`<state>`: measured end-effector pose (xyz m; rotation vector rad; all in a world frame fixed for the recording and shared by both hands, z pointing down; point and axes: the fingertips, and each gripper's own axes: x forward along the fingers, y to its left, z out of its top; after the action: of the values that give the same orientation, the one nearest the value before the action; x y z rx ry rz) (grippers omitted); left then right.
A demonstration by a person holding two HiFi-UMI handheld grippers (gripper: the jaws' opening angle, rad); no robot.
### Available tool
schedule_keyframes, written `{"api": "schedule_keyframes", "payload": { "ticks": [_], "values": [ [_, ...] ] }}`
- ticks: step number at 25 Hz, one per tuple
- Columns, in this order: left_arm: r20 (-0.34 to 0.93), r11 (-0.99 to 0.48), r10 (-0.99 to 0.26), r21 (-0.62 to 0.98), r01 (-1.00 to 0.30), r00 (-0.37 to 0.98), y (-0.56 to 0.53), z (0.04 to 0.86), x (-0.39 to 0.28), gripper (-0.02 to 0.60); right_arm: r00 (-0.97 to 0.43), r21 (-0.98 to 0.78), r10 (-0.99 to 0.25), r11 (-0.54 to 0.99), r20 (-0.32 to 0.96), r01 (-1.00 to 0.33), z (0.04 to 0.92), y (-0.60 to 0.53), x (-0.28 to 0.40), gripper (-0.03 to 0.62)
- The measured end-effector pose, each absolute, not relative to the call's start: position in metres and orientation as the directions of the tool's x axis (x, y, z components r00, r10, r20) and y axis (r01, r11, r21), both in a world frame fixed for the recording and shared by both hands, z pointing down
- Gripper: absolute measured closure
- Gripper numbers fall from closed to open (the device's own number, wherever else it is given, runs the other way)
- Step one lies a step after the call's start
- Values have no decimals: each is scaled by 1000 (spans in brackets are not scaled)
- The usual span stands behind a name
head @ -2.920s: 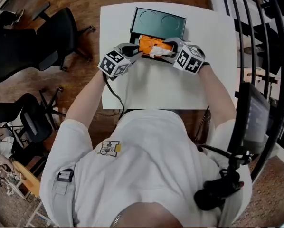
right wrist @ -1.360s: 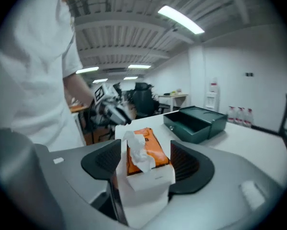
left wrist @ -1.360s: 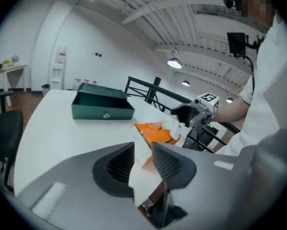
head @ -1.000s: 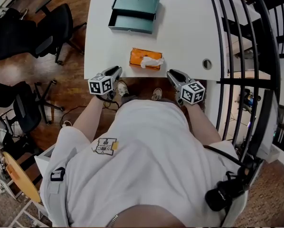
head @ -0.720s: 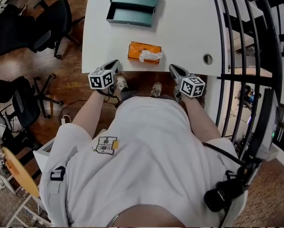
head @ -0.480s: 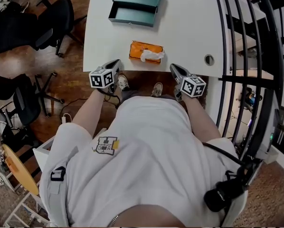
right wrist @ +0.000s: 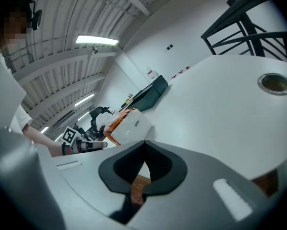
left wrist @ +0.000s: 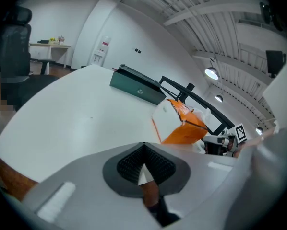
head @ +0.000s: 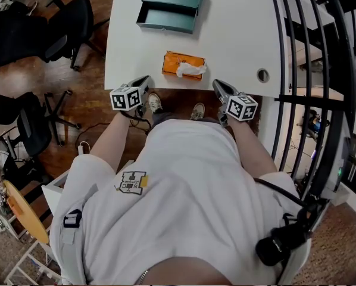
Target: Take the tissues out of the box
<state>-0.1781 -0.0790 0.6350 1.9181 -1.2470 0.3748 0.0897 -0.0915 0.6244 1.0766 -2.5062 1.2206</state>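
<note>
Both forearms reach forward, the left claw (head: 143, 82) and the right claw (head: 217, 86) each closed and empty.

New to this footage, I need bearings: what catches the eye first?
An orange tissue pack, white tissue poking out, lies near the white table's front edge, with a dark green box at the far edge. The left gripper and right gripper, both shut and empty, hang just off the front edge.
</note>
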Motion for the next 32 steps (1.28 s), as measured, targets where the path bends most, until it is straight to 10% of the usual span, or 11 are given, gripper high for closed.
{"api": "schedule_keyframes", "payload": {
  "ticks": [32],
  "values": [
    [627, -198, -616, 463, -864, 477, -77, 638, -176, 581, -715, -626, -528, 380, 458, -681, 629, -93, 89, 594]
  ]
}}
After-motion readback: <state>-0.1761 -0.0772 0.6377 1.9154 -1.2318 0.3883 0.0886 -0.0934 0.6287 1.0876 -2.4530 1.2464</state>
